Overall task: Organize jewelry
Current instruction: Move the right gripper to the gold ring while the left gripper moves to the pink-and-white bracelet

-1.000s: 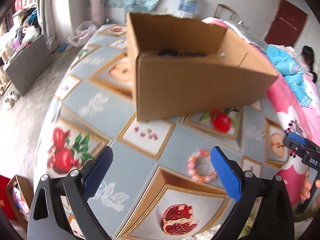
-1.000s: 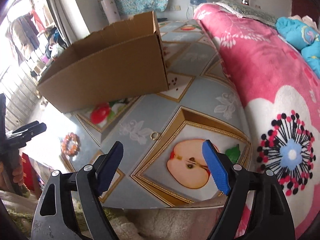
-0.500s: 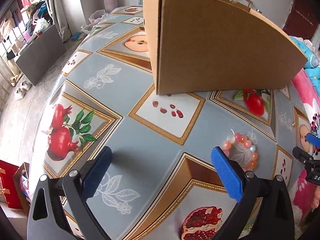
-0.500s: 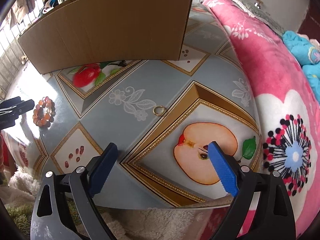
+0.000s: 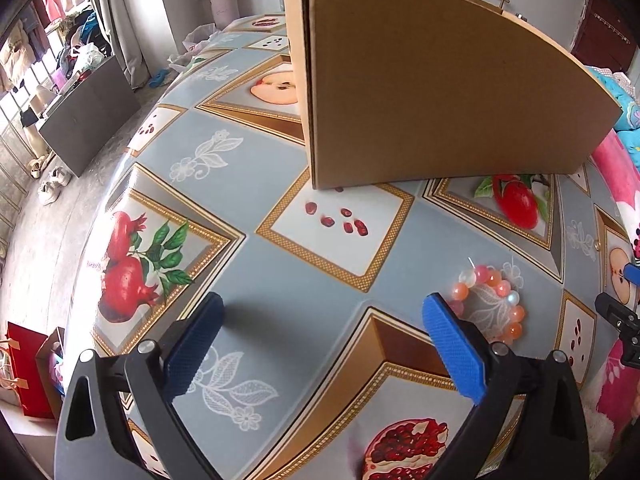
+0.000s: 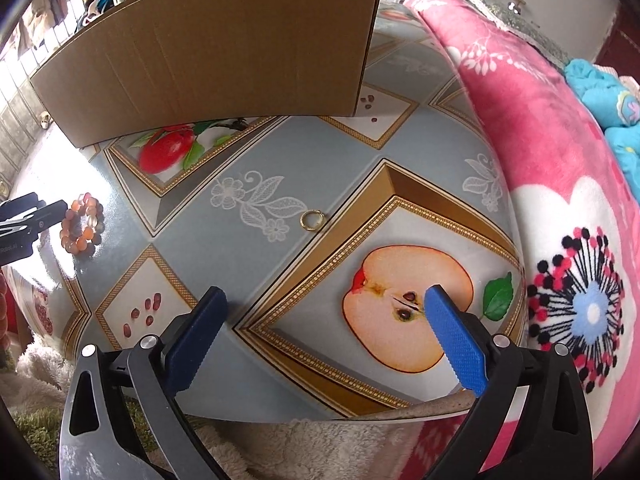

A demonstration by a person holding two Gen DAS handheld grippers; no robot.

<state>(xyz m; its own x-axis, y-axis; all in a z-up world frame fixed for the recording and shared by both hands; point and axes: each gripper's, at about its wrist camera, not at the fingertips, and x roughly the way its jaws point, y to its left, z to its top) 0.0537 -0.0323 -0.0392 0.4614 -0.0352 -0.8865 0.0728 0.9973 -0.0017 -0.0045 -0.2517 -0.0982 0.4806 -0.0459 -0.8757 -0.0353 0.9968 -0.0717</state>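
Note:
A bracelet (image 5: pixel 491 302) of orange and pale beads lies on the fruit-patterned tablecloth (image 5: pixel 248 184), just beyond the right fingertip of my left gripper (image 5: pixel 322 304), which stands open and empty. In the right wrist view the same bracelet (image 6: pixel 82 224) sits far left, and a small gold ring (image 6: pixel 312 219) lies on the cloth ahead of my right gripper (image 6: pixel 326 300). That gripper's jaws are opening, with nothing between them. A brown cardboard box (image 5: pixel 436 92) stands upright behind both items; its inside is hidden.
A pink flowered blanket (image 6: pixel 560 184) lies along the table's right side. The other gripper shows at the frame edge (image 6: pixel 28 220). A dark cabinet (image 5: pixel 88 116), shoes and a red bag (image 5: pixel 24 372) are on the floor to the left.
Both grippers sank and tipped downward toward the cloth. The box top went out of view, and the bracelet and ring came closer. The right jaws spread a little wider.

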